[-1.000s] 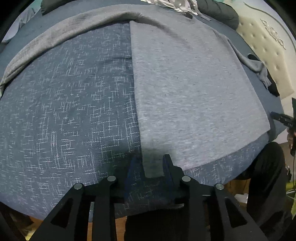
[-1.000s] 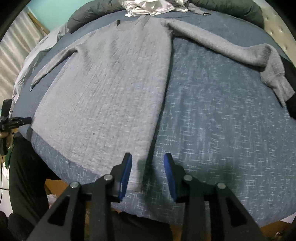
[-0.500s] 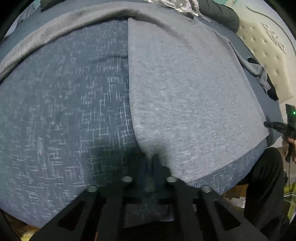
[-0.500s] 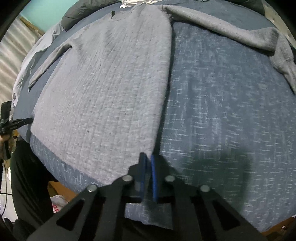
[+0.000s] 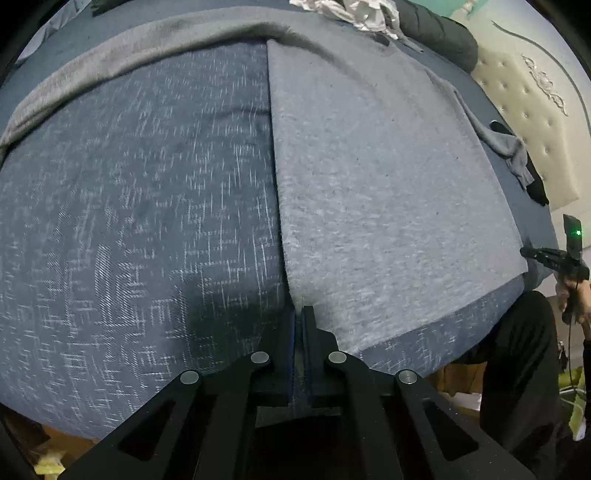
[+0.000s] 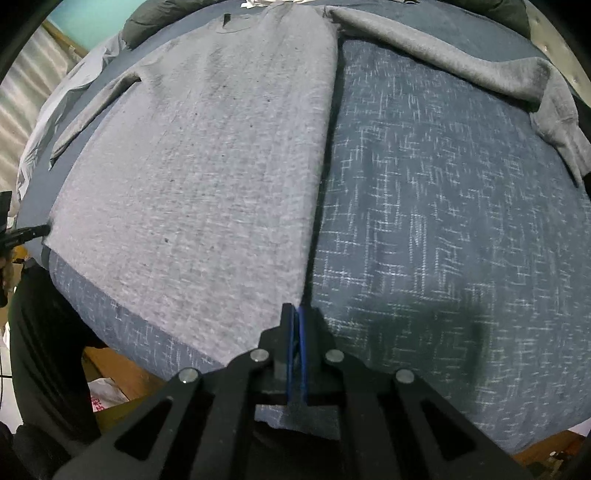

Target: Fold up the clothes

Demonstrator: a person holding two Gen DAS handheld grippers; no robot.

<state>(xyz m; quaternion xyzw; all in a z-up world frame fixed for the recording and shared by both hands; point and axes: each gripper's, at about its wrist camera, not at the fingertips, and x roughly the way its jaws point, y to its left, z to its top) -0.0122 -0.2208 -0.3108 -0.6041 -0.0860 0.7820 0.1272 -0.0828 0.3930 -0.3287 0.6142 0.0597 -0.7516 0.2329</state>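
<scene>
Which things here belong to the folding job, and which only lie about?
For the job: grey sweater, left tongs and right tongs, each shut on a hem corner.
Lying about: white crumpled cloth, dark bolster, blue patterned bedcover.

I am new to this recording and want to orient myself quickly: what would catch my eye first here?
A large grey sweater lies flat on a blue patterned bedspread, sleeves stretched out to both sides. The left gripper and the right gripper each pinch a bottom corner of it near the bed's edge, jaws shut. Crumpled white cloth sits at the far end.
</scene>
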